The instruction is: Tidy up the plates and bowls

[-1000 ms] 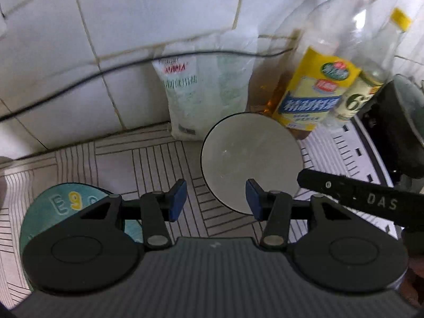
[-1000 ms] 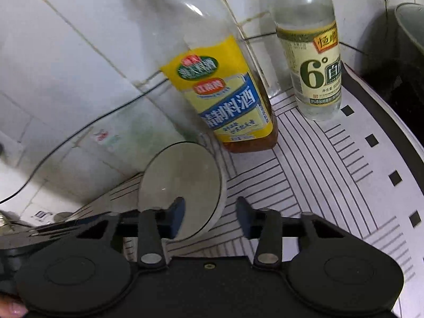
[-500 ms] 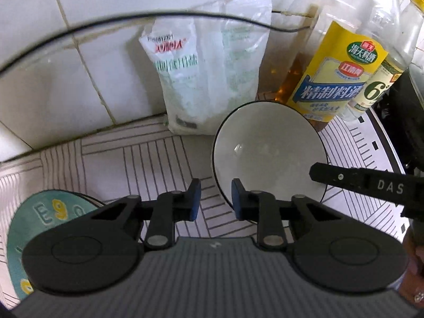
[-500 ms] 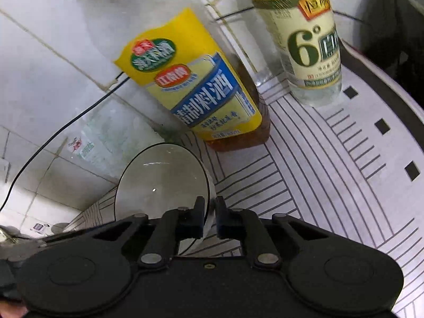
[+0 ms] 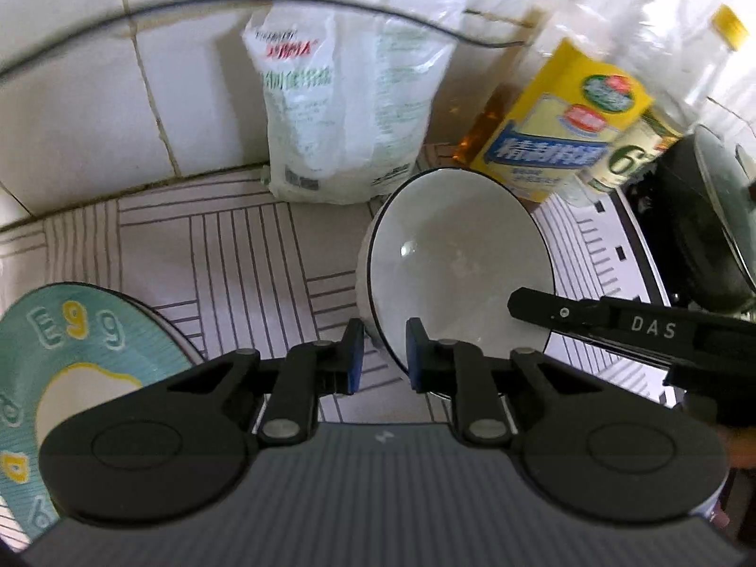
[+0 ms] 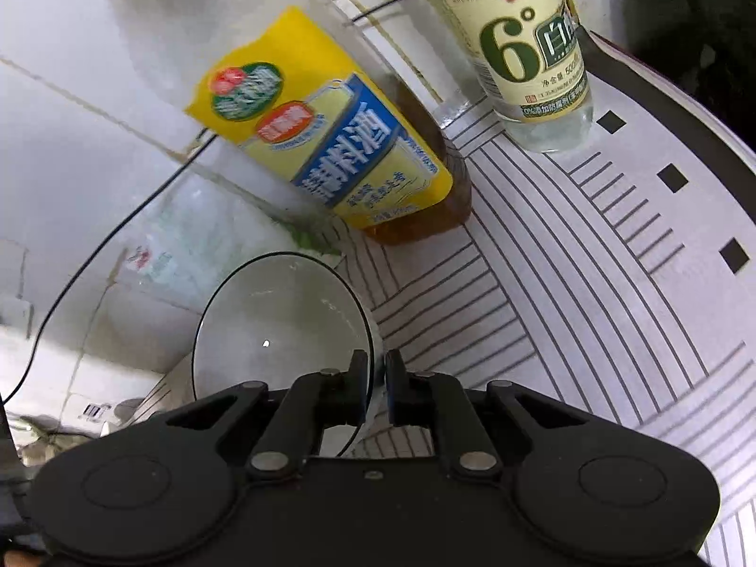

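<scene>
A white bowl with a dark rim is tilted up off the striped counter; it also shows in the right wrist view. My left gripper is shut on the bowl's near rim, one pad on each side of the wall. My right gripper is shut on the bowl's right rim; its black finger shows in the left wrist view. A teal plate with letters and numbers lies on the counter at the lower left.
A white plastic bag leans on the tiled wall behind the bowl. A yellow-labelled cooking wine bottle and a vinegar bottle stand close by. A dark pot sits at the right. A black cable runs along the wall.
Both grippers closed from open onto the bowl's rim. The bowl now tilts up and sits nearer in both views, with the bottles closer.
</scene>
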`<state>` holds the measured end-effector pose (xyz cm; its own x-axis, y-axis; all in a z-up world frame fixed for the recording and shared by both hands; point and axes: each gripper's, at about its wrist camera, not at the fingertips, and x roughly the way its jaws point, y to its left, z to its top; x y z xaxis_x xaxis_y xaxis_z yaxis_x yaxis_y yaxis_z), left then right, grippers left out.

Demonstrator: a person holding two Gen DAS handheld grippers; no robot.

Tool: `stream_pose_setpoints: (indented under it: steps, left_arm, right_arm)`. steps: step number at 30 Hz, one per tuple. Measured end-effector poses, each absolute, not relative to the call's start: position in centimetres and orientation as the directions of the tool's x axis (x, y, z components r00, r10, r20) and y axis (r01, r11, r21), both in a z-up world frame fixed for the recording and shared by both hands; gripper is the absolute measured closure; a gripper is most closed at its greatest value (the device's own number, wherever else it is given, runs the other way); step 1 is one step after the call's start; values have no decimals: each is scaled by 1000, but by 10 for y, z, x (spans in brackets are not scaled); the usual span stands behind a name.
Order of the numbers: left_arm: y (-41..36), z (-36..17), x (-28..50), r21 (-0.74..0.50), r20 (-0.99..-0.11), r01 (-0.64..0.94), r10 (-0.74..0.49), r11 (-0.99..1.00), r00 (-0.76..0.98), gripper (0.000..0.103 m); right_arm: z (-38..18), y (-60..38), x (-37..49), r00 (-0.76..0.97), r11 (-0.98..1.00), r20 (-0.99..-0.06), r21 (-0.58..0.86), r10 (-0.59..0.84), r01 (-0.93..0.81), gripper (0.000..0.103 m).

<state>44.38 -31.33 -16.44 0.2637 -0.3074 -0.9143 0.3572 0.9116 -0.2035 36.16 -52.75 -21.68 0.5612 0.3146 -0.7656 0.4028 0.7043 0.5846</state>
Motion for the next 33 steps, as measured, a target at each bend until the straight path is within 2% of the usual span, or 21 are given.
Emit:
stream_pose_setpoints:
  steps: [12, 19, 26, 33]
  left_arm:
    - [-311, -99, 399, -172, -913, 449, -313, 877, 262, 86]
    - [-305, -67, 366, -182, -903, 468, -335, 865, 269, 85]
    - [-297, -64, 335, -185, -914, 473, -327, 861, 238, 85]
    - [-295, -85, 320, -201, -934, 461, -311, 864, 176, 85]
  right_arm:
    - [-160, -524, 303, 637, 685, -686, 653, 353, 323, 90]
    - [-127, -522, 277, 628, 715, -686, 640, 367, 280, 90]
    - [-110, -514, 252, 615, 742, -697, 619, 369, 256, 89]
    - [-121, -506, 235, 579, 746, -729, 601, 365, 286, 89]
